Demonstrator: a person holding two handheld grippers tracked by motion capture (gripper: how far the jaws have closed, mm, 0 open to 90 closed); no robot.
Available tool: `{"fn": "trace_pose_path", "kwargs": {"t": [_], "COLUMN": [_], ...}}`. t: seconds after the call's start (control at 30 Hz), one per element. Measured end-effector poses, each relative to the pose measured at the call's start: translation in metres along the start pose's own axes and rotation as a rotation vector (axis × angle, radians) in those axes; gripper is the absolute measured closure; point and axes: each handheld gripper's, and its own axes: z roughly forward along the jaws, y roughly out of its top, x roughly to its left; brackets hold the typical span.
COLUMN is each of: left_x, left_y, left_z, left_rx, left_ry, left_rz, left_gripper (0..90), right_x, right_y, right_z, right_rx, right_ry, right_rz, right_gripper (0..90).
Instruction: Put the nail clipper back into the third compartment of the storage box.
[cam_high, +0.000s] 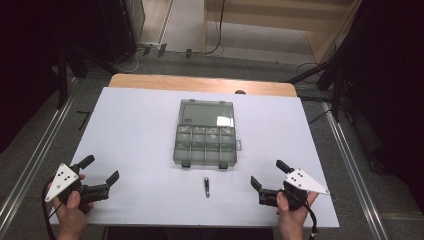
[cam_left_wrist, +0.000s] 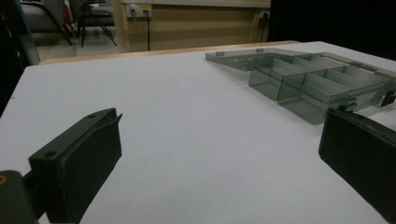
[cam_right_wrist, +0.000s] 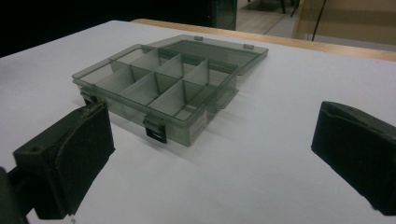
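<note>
A smoky clear plastic organizer box (cam_high: 205, 145) lies open mid-table, its lid (cam_high: 207, 113) folded flat away from me and its divided compartments looking empty. The same box (cam_left_wrist: 322, 86) appears in the left gripper view, and the box (cam_right_wrist: 159, 88) in the right gripper view. A small dark screw-like piece (cam_high: 206, 187) lies on the sheet just in front of the box. My left gripper (cam_high: 102, 169) is open near the front left corner, holding nothing. My right gripper (cam_high: 267, 174) is open near the front right, also holding nothing.
A white sheet (cam_high: 130, 135) covers the wooden table (cam_high: 200, 82), whose far edge shows bare. Metal rails (cam_high: 35, 160) run along both sides on the floor. Cables and dark stands sit beyond the table's far end.
</note>
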Motion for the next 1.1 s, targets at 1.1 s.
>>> {"fn": "trace_pose_path", "kwargs": {"t": [1.1], "left_x": [-0.001], "left_y": [0.0], "left_z": [0.001], "left_rx": [0.004], "left_ry": [-0.003], "left_rz": [0.005], "left_gripper": [0.0], "right_x": [0.058], "right_y": [0.004], "right_z": [0.046], "right_rx": [0.113], "right_ry": [0.216], "right_rz": [-0.068], "right_gripper": [22.6]}}
